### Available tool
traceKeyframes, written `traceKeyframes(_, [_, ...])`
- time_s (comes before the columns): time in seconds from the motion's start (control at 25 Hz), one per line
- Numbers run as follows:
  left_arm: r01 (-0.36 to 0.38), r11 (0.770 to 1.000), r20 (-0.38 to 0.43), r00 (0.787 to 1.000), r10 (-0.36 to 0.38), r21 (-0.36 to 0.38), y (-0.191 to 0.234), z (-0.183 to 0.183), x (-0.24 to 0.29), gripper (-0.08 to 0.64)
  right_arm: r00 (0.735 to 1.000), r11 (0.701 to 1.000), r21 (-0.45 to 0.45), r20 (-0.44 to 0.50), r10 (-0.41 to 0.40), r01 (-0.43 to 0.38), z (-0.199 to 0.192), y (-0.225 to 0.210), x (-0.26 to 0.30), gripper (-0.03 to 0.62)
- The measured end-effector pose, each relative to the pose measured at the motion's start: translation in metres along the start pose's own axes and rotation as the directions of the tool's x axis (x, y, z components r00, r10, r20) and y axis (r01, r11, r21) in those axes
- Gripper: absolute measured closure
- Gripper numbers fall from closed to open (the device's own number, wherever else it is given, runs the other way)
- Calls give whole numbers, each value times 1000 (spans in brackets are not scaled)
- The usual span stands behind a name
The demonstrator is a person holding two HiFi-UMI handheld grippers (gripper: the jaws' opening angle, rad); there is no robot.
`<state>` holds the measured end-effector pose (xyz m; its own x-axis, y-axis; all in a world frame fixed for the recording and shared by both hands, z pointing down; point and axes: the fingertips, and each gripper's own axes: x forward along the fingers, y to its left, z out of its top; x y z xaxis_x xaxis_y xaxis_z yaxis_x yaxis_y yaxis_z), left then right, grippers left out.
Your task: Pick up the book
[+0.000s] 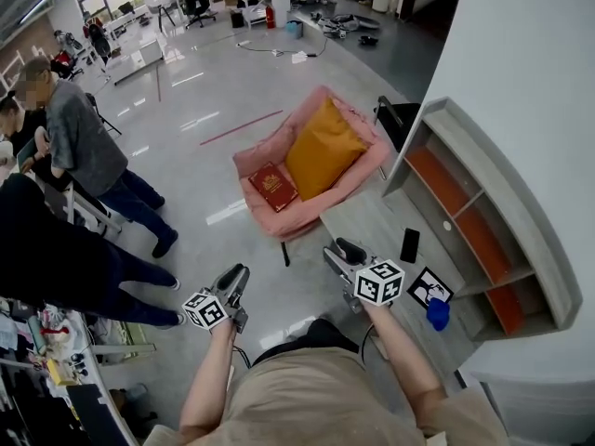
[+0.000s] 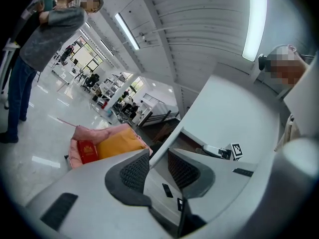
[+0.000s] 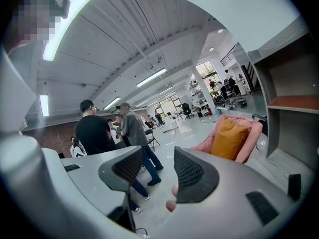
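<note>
Both sets of jaws are standing empty: left gripper (image 1: pixel 236 275) barely apart, right gripper (image 1: pixel 340 252) wide. Such narrow jaws are risking shoving the red book (image 1: pixel 273 186), mid-frame, against the orange cushion (image 1: pixel 323 147) instead of straddling it.

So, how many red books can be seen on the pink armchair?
1. The red hardcover book lies on the seat of the pink fabric armchair, beside the orange cushion. Others may hide under it.

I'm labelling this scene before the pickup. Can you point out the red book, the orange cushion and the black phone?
red book (image 1: pixel 273 186), head view, middle of its cover.
orange cushion (image 1: pixel 323 147), head view, centre of its front face.
black phone (image 1: pixel 409 245), head view, middle of its upper face.
</note>
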<state>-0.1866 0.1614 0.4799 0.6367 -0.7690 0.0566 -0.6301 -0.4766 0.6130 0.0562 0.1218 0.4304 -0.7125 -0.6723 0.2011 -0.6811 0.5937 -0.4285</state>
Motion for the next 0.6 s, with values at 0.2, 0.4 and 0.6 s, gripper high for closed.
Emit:
traceKeyframes(0.2, [-15, 1000, -11, 1000, 15, 9, -4, 13, 49, 456, 1000, 1000, -5, -4, 28, -28, 32, -37, 15, 385])
traceKeyframes(0.4, [-11, 999, -17, 1000, 11, 36, -11, 28, 86, 456, 999, 999, 3, -6, 39, -39, 50, -63, 20, 385])
traceKeyframes(0.6, [-16, 998, 16, 1000, 15, 53, -9, 36, 120, 456, 998, 997, -35, 0, 64, -64, 72, -89, 38, 385])
